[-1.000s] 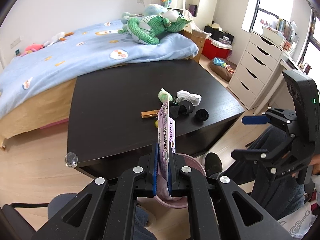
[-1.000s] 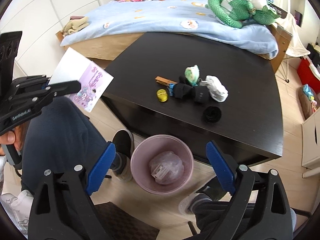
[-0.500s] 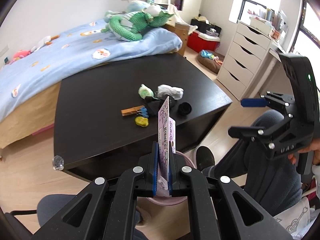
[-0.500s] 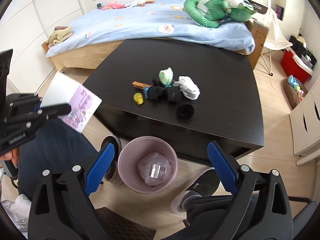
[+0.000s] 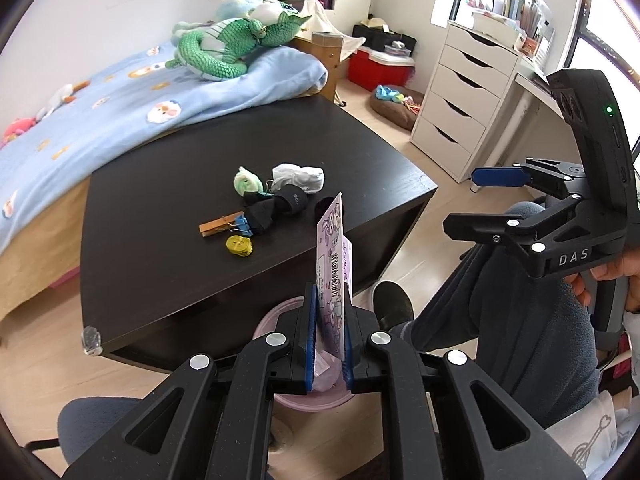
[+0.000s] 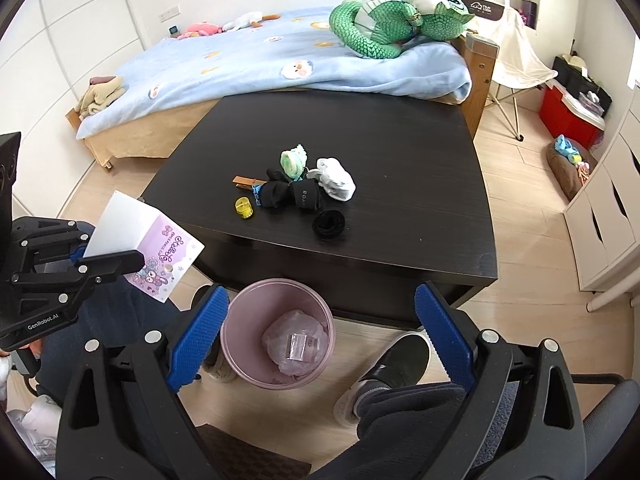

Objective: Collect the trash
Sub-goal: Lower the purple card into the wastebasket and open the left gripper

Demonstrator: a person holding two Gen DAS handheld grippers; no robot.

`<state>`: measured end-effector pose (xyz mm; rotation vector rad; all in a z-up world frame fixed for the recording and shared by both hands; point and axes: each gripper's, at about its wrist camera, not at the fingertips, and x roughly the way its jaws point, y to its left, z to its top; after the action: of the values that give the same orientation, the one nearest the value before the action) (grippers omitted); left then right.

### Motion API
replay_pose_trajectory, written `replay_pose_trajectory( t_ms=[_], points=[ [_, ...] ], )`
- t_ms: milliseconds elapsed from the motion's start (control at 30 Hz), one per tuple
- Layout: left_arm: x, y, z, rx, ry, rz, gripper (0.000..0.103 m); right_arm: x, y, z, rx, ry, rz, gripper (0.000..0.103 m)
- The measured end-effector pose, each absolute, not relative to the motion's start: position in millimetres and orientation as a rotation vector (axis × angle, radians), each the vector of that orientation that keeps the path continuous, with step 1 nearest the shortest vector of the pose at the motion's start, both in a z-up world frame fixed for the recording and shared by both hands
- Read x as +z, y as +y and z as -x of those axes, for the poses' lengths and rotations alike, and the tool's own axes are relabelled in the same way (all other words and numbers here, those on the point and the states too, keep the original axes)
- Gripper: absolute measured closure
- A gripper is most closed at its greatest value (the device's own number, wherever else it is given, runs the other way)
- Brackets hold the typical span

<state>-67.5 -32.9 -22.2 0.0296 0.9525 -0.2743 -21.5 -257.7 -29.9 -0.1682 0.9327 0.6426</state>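
Step in hand: I am carrying a piece of trash, the purple card packaging (image 5: 334,276), to the pink bin (image 6: 276,332); as I judge it, the drop is beginning.
Left tool (image 5: 328,336): its jaws have just been opening a little; the card stands upright between the blue pads, and a slim gap now shows beside it, so the squeeze looks released, though the card has not fallen.
Right tool (image 6: 320,334): jaws spread wide, nothing between them, hanging above the bin.
Where the card is: in the left wrist view its lower edge sits over the bin's rim, just past the near edge of the worktop (image 5: 168,200). In the right wrist view it appears off to the bin's left, above my knee, so I cannot tell that it is squarely over the mouth.
Bin: on the floor against the worktop, between my shoes, already holding a crumpled clear wrapper (image 6: 294,340).
On the worktop: a small heap near the middle, with a white sock (image 6: 336,178), black socks (image 6: 288,194), a green roll (image 6: 293,160), a wooden clothespin (image 6: 246,182), a yellow tape roll (image 6: 244,207) and a black ring-shaped piece (image 6: 329,223).
Next move calls for: centring the card over the bin's mouth, then opening fully so it slides down clear of the rim.
Risk: a flat, light card may flutter or catch the rim and land on the floor.
After that: back to the heap to sort out what else counts as trash.
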Motion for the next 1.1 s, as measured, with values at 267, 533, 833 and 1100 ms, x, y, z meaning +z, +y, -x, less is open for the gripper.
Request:
replay_pose_trajectory(
  t_ms=[267,533,833,1100],
  points=[
    [-25,-24,65,-0.231,0.931,0.021,0.014,-30,-259,20,0.644,0.934,0.165,0.009],
    [-27,-5,63,-0.142,0.934,0.061,0.008,-31,-253,19,0.651,0.938,0.165,0.008],
    [-28,3,62,-0.111,0.934,0.083,0.008,-30,-248,17,0.654,0.946,0.15,0.007],
    [-27,9,49,-0.091,0.919,0.096,0.008,-31,-238,5,0.658,0.943,0.153,0.007]
  ],
)
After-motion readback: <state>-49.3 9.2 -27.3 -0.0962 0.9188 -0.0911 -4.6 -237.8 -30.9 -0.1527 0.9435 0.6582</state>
